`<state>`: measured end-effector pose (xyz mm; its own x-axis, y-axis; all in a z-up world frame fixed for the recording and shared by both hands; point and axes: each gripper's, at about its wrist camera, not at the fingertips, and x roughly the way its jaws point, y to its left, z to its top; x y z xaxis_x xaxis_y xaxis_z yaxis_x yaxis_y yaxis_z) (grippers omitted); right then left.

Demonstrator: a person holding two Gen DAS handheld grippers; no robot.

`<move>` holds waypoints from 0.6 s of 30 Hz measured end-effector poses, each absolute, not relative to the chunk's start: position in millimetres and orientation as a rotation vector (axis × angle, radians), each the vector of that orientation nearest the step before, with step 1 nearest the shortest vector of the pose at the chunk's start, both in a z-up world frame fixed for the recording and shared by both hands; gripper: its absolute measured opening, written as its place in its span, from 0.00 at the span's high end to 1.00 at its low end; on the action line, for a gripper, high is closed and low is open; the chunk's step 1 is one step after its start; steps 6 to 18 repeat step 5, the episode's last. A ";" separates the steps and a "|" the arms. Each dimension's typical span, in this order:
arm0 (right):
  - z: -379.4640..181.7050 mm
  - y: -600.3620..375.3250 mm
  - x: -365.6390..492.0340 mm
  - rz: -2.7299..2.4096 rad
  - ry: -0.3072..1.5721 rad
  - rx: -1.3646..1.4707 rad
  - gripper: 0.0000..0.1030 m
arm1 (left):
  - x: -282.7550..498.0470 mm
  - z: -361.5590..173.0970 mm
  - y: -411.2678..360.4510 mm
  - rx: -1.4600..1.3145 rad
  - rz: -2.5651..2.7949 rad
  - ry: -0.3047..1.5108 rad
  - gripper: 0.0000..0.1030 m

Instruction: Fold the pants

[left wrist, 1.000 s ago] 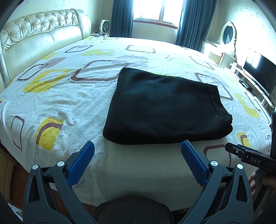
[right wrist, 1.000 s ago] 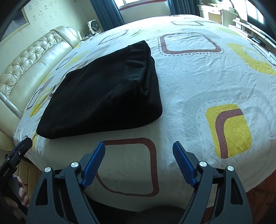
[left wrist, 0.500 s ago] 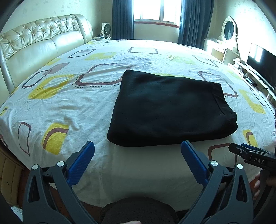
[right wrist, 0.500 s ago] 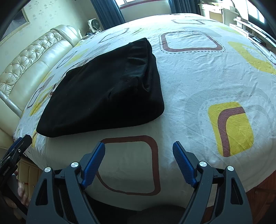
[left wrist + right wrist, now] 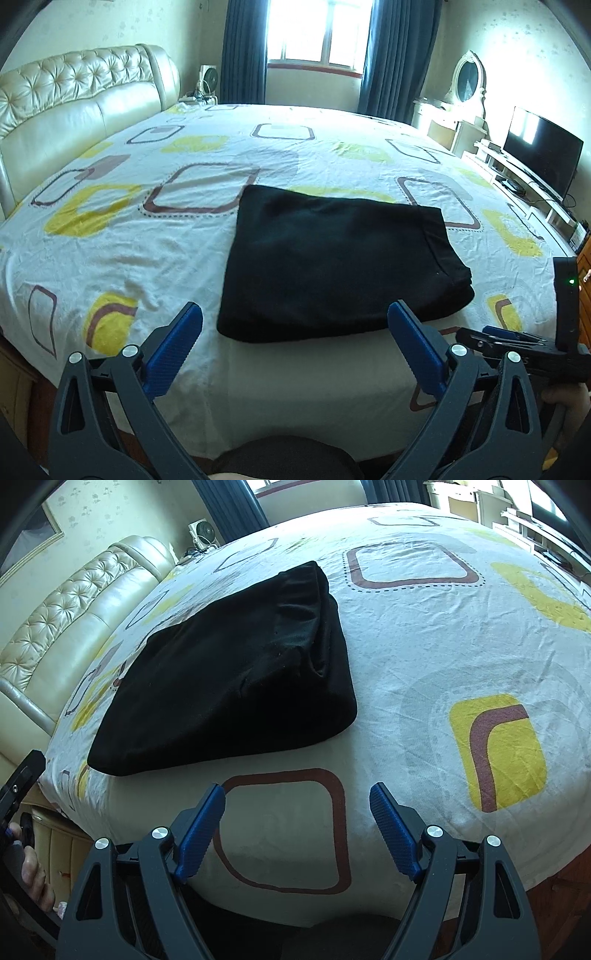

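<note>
Black pants lie folded into a flat rectangle on the bed's patterned sheet, waistband toward the right side. In the right wrist view the same pants sit up and left of the jaws. My left gripper hovers above the bed's near edge, open, with nothing between its blue pads; the folded edge of the pants lies just beyond them. My right gripper is open and empty too, over bare sheet to the right of the pants. Part of the right gripper shows at the left wrist view's right edge.
A padded cream headboard runs along the bed's left side. A dressing table with an oval mirror and a television stand to the right. Curtains and a window are at the far wall. A hand holds the left tool.
The left wrist view has lifted and tipped up, so the pants sit lower in it and more of the room shows. The right wrist view is nearly unchanged. Both grippers stay open.
</note>
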<state>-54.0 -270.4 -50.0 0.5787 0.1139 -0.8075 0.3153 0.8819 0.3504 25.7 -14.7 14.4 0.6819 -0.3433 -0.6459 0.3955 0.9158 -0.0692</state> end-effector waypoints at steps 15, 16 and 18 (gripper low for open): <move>-19.7 -305.4 -28.1 -0.127 0.873 0.491 0.23 | 104.5 12.9 21.3 0.069 -0.348 0.722 0.02; -19.7 -305.4 -28.1 -0.127 0.873 0.491 0.23 | 104.5 12.9 21.3 0.069 -0.348 0.722 0.02; -19.7 -305.4 -28.1 -0.127 0.873 0.491 0.23 | 104.5 12.9 21.3 0.069 -0.348 0.722 0.02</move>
